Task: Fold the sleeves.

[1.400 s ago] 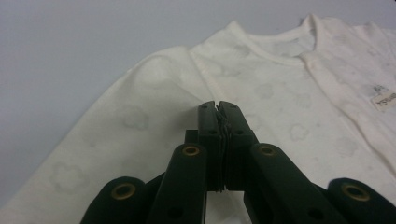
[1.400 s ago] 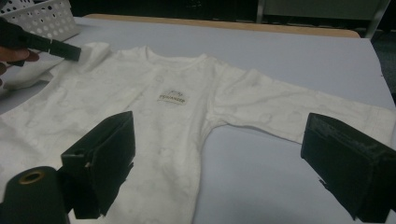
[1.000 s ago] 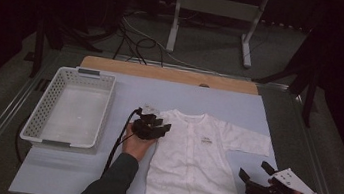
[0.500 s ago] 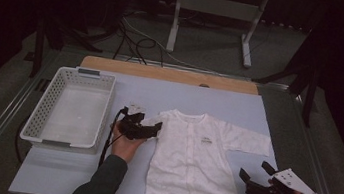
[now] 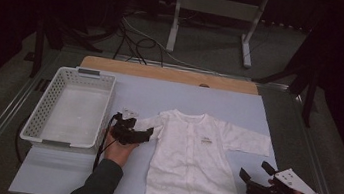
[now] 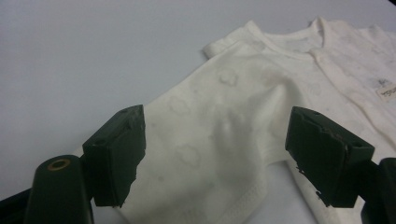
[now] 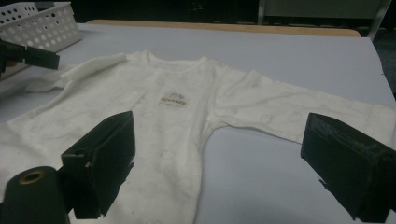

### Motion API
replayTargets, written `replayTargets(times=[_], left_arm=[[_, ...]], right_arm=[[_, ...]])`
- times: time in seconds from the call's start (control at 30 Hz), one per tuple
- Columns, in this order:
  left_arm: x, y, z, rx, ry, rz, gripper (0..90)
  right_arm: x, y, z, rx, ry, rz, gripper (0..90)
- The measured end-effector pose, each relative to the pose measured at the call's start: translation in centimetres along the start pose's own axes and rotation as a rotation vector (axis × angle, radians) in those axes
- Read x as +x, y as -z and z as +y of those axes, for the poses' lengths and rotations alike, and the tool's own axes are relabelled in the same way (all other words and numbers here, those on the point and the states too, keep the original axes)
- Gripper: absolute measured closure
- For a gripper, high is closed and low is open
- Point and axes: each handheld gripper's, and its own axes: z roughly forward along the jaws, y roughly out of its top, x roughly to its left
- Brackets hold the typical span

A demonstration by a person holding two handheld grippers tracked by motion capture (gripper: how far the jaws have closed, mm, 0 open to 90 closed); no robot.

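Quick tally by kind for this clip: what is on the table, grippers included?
Baby garment: 1
Basket: 1
Grippers: 2, the left gripper and the right gripper, both open
Total: 4

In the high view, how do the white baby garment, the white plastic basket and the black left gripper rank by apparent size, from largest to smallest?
1. White baby garment, spread flat.
2. White plastic basket, not much smaller; it lies a little farther from the camera.
3. Black left gripper, clearly smallest.
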Motion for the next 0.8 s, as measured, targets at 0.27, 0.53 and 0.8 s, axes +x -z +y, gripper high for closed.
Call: replayTargets(times=[0.27,0.53,0.8], left_arm=[[0.1,-0.1,-0.5,0.028,-0.004,0.028,21.5],[0.5,-0.1,-1.0,0.051,0.0,0.052,21.3],[0.7,0.0,-1.3,0.065,-0.012,0.074,21.6]], right_arm=[[-0.1,0.0,0.0,-0.001,-0.012,0.006,10.3],[-0.1,0.1,0.0,-0.006,-0.014,0.009,10.3],[-0.1,0.1,0.0,-0.005,-0.015,0.012,10.3]])
